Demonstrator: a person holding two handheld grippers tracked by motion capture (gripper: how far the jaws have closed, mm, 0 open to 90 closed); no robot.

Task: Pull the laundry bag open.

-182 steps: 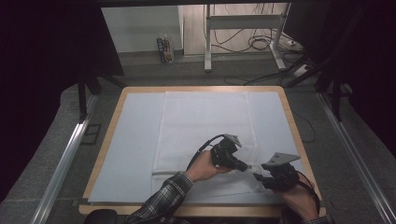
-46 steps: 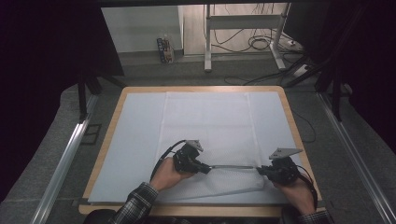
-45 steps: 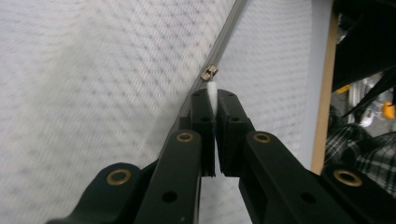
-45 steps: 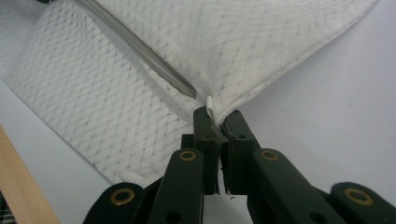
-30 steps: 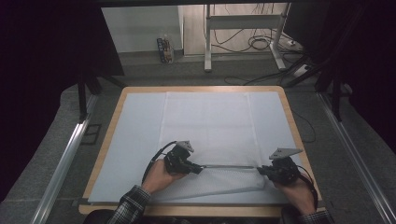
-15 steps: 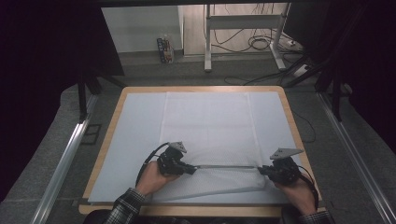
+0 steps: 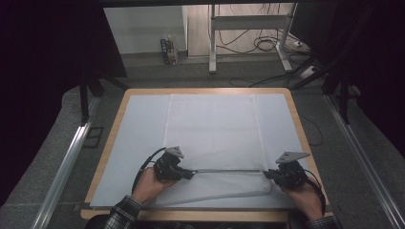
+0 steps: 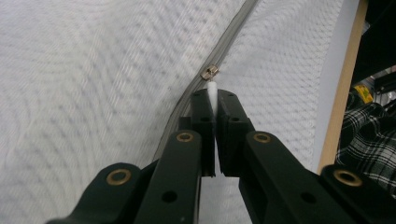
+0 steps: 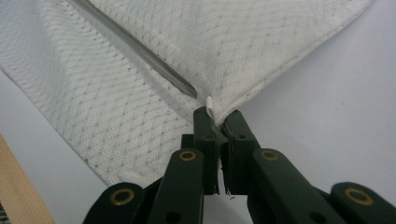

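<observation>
A white mesh cloth [image 7: 212, 129] lies flat on the pale blue mat [image 7: 138, 129], with a grey zipper [image 7: 224, 170] running along its near part. My left gripper [image 7: 191, 174] is at the zipper's left stretch. In the left gripper view it [image 8: 213, 95] is shut on the white pull tab [image 8: 212, 89] just behind the metal slider [image 8: 210, 72]. My right gripper [image 7: 267, 175] holds the cloth's right end. In the right gripper view it [image 9: 216, 116] is shut on a small white tab of the cloth [image 9: 210, 102] beside the zipper's end [image 9: 187, 88].
The wooden table rim [image 7: 107, 152] frames the mat. Metal rails [image 7: 67, 162] run down both sides of the table. A desk frame and cables [image 7: 258, 43] stand on the floor beyond. A plaid sleeve [image 7: 122, 214] enters at the near edge.
My left gripper has slid leftwards along the zipper with the pull tab, widening its distance from the right gripper. The right gripper has stayed in place.
</observation>
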